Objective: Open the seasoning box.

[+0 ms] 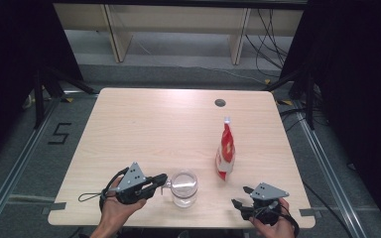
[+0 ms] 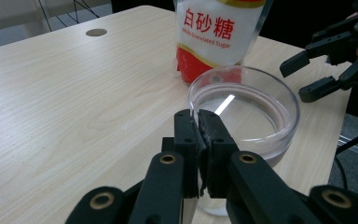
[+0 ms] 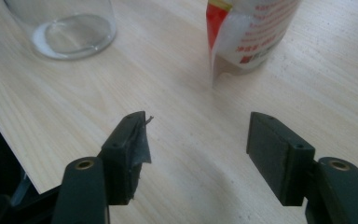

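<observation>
At lower centre of the high view, the left gripper (image 1: 162, 181) pinches the rim of the clear round glass jar (image 1: 184, 188), which could tip or slip if lifted by that thin edge, while the right gripper (image 1: 242, 197) stands half-open and empty near the red-and-white sugar pouch (image 1: 225, 150).

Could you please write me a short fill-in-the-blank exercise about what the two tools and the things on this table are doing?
1. The left tool is shut on the handle of the clear ____ mug.
2. The right tool has its jaws ____, with nothing between them.
3. The red and white sugar pouch stands ____ on the light wooden table.
4. In the high view, the small dark round hole in the table lies ____ the pouch.

Missing words: glass; open; upright; beyond
</observation>
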`<state>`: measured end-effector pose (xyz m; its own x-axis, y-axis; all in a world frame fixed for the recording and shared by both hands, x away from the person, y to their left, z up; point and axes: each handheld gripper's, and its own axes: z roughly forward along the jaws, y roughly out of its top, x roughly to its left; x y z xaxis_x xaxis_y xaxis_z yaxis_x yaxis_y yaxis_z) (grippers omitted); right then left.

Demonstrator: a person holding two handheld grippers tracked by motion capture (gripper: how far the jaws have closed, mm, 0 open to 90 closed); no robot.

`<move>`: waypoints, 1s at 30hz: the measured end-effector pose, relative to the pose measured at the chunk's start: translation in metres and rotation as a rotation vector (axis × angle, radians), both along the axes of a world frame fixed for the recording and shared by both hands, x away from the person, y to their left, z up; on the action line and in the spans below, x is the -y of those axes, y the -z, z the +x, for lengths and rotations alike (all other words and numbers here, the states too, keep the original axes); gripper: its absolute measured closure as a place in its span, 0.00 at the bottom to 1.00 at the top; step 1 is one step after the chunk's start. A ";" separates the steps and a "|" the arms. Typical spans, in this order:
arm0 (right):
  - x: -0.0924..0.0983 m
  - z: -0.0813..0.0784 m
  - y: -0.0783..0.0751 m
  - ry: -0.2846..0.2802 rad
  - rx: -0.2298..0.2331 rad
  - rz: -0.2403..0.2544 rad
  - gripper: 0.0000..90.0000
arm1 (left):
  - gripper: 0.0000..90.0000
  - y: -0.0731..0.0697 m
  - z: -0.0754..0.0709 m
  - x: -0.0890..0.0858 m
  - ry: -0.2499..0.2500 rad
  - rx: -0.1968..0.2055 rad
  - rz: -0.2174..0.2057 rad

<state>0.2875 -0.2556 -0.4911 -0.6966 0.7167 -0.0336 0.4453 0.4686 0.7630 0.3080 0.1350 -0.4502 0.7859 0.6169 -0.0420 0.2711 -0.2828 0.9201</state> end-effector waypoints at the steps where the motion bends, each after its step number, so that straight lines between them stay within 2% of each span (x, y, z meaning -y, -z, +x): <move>1: 0.000 -0.001 -0.001 0.007 -0.003 0.009 0.48 | 0.95 0.000 0.000 -0.001 0.003 0.002 -0.001; 3: -0.002 -0.003 -0.002 0.007 -0.007 0.021 0.50 | 0.95 0.000 0.000 -0.001 0.010 0.015 0.010; 4: -0.002 -0.002 -0.003 -0.005 0.017 0.016 0.53 | 0.95 0.000 -0.001 0.000 -0.001 0.009 0.005; 6: -0.004 -0.004 -0.004 -0.007 0.016 0.017 0.56 | 0.95 0.001 -0.002 0.000 -0.002 0.012 0.008; 7: -0.005 -0.004 -0.005 -0.010 0.033 0.015 0.58 | 0.95 0.001 -0.002 -0.001 0.002 0.015 0.007; 8: -0.007 -0.005 -0.006 -0.011 0.025 0.027 0.59 | 0.95 0.001 -0.002 -0.001 0.003 0.017 0.006; 10: -0.008 -0.005 -0.008 -0.032 0.040 0.039 0.62 | 0.96 0.003 -0.002 -0.001 -0.004 0.020 0.005; 11: -0.009 -0.006 -0.009 -0.027 0.055 0.042 0.63 | 0.96 0.003 -0.002 -0.002 0.005 0.029 0.021; 12: -0.011 -0.006 -0.010 -0.031 0.043 0.053 0.64 | 0.96 0.004 -0.003 -0.001 -0.011 0.023 0.005; 13: -0.012 -0.007 -0.011 -0.037 0.042 0.065 0.65 | 0.96 0.005 -0.004 -0.001 -0.009 0.025 0.010; 15: -0.015 -0.006 -0.012 -0.060 0.070 0.080 0.70 | 0.96 0.006 -0.004 -0.001 -0.013 0.014 0.013; 16: -0.016 -0.007 -0.013 -0.058 0.056 0.101 0.72 | 0.96 0.007 -0.004 -0.001 -0.013 0.020 0.011; 18: -0.021 -0.008 -0.016 -0.073 0.075 0.128 0.74 | 0.97 0.008 -0.002 -0.002 0.005 0.034 0.023; 19: -0.023 -0.008 -0.018 -0.087 0.094 0.135 0.75 | 0.96 0.008 -0.003 -0.001 -0.006 0.020 0.007; 21: -0.027 -0.009 -0.020 -0.087 0.103 0.144 0.77 | 0.96 0.008 -0.003 -0.002 -0.003 0.025 0.012; 23: -0.037 -0.010 -0.025 -0.112 0.123 0.169 0.82 | 0.96 0.008 -0.003 -0.002 0.004 0.032 0.025; 25: -0.042 -0.011 -0.027 -0.128 0.137 0.185 0.85 | 0.96 0.008 -0.002 -0.002 0.008 0.035 0.018; 26: -0.046 -0.010 -0.029 -0.140 0.159 0.180 0.87 | 0.96 0.008 -0.003 -0.001 -0.006 0.020 0.006; 29: -0.057 -0.009 -0.032 -0.168 0.158 0.204 0.92 | 0.96 0.008 -0.002 -0.002 0.006 0.035 0.019; 30: -0.061 -0.007 -0.034 -0.185 0.192 0.206 0.94 | 0.96 0.008 -0.003 -0.001 -0.009 0.017 0.003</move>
<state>0.2803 -0.1949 -0.4571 -0.8107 0.5837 -0.0443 0.2062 0.3555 0.9116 0.3046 0.1359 -0.4586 0.7809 0.6241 -0.0269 0.2583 -0.2833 0.9236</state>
